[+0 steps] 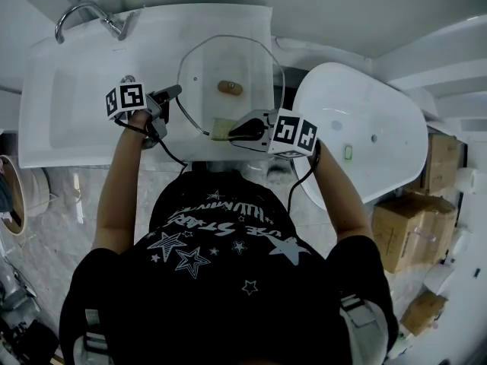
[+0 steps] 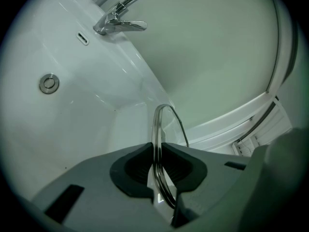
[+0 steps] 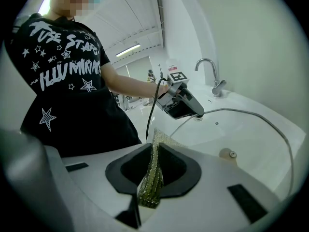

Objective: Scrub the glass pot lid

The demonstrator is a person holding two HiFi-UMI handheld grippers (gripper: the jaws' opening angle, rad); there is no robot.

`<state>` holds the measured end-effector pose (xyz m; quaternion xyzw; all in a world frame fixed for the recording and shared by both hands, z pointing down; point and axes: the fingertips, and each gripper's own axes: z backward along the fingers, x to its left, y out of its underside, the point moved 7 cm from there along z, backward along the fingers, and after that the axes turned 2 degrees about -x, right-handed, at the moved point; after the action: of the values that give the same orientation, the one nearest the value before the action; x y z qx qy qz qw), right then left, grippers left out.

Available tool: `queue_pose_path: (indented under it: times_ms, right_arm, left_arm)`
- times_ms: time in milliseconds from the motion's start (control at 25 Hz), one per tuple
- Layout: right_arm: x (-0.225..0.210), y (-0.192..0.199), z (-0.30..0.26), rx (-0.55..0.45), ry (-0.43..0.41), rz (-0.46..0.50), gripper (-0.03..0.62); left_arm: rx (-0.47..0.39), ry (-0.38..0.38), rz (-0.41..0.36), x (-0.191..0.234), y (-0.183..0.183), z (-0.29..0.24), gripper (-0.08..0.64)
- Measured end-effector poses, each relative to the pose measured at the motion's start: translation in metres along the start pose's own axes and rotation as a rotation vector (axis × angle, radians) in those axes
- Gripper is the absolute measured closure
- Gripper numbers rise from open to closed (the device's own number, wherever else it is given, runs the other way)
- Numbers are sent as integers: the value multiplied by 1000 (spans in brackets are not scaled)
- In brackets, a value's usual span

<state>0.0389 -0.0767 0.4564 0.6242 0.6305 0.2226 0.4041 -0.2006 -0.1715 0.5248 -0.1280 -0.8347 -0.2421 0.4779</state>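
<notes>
Closest to the head camera, a person's black T-shirt [image 1: 221, 280] with white stars and lettering fills the bottom of the frame, its print partly cut off by the edge. Beyond it, the glass pot lid [image 1: 245, 55] is held over the right end of a white sink [image 1: 76, 105]. Because the glass is clear, only its thin metal rim and small brownish knob [image 1: 230, 87] mark it out, and its tilt is hard to judge. The left gripper [image 1: 175, 92] pinches the lid's left rim, which runs edge-on between its dark pads in the left gripper view. The right gripper [image 1: 234, 132] is clamped on a yellow-green scrubbing sponge [image 1: 221, 129] at the lid's near edge. Most of the sponge is buried between the jaws, with only its end poking out. Whether it actually presses on the glass cannot be told, and the gripper covers that part of the rim. A curved chrome faucet [image 1: 84, 14] stands at the sink's far left corner. To the right lies a white oval bathtub [image 1: 365, 128], with cardboard boxes [image 1: 403, 234] beside it, partly cropped. The dark bottom-left corner is too dim to make out.
</notes>
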Motion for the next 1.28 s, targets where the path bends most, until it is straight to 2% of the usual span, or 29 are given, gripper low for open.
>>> queue_pose_path:
  times_ms: [160, 480, 680, 920, 1040, 1280]
  right_arm:
    - [-4, -4, 7, -35, 44, 6, 545]
    - [-48, -24, 34, -32, 215, 84, 545]
    - [-85, -42, 38, 43, 394, 233, 545]
    - [-126, -48, 25, 163, 521, 383, 545]
    - [-145, -46, 18, 170, 586, 364, 545]
    - [-157, -34, 3, 185, 700, 262, 543]
  left_arm:
    - [-3, 0, 2, 1, 2, 1, 499]
    - [0, -3, 1, 1, -1, -2, 499]
    - [3, 3, 5, 0, 0, -1, 499]
    - [13, 5, 5, 0, -2, -2, 499]
    - [14, 3, 6, 1, -3, -2, 499]
    - [13, 4, 8, 2, -3, 0, 499]
